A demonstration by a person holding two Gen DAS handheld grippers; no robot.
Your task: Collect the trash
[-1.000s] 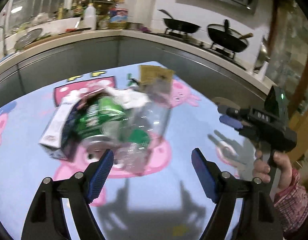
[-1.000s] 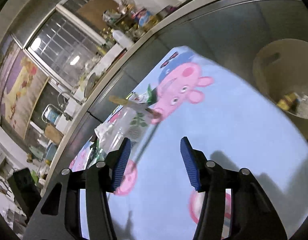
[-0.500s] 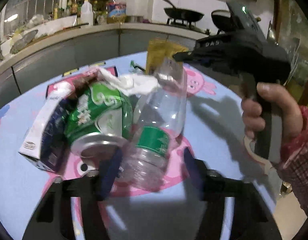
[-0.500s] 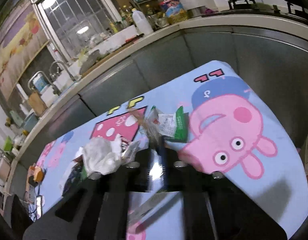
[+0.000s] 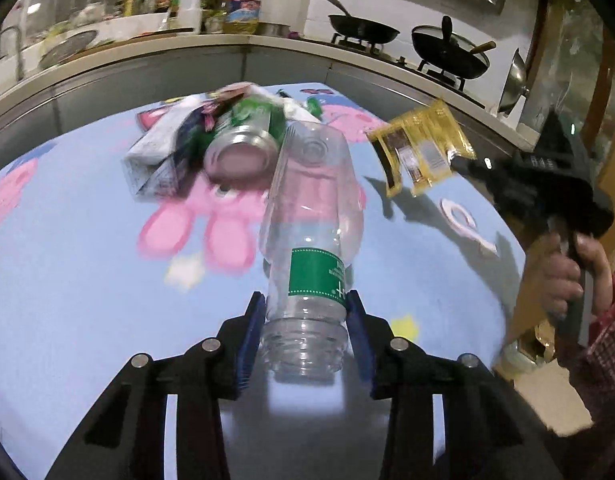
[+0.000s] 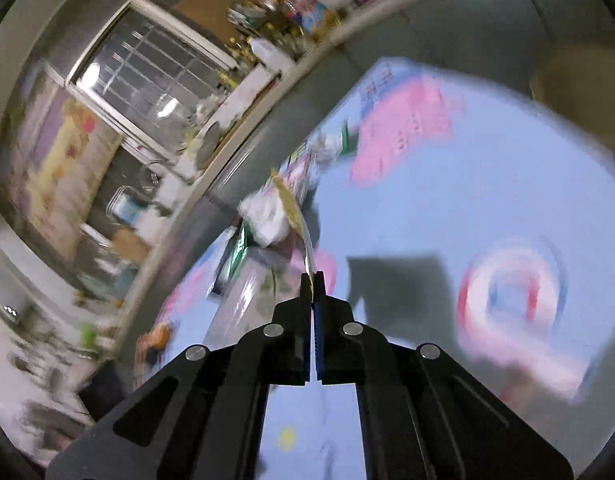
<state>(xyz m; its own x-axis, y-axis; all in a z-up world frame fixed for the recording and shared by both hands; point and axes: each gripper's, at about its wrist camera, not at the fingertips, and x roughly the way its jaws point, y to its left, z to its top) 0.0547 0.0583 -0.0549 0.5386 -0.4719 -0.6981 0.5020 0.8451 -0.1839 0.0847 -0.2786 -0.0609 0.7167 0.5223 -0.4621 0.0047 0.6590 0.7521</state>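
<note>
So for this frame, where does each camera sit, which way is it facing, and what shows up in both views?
Left wrist: on the left hand-held gripper, facing the kitchen counter across the cartoon tablecloth; its jaws are closing on a clear bottle; the right hand shows.
Right wrist: on the right hand-held gripper, tilted and blurred, facing the window; shut on a yellow wrapper.
Shared: tablecloth, wrapper, trash pile.
</note>
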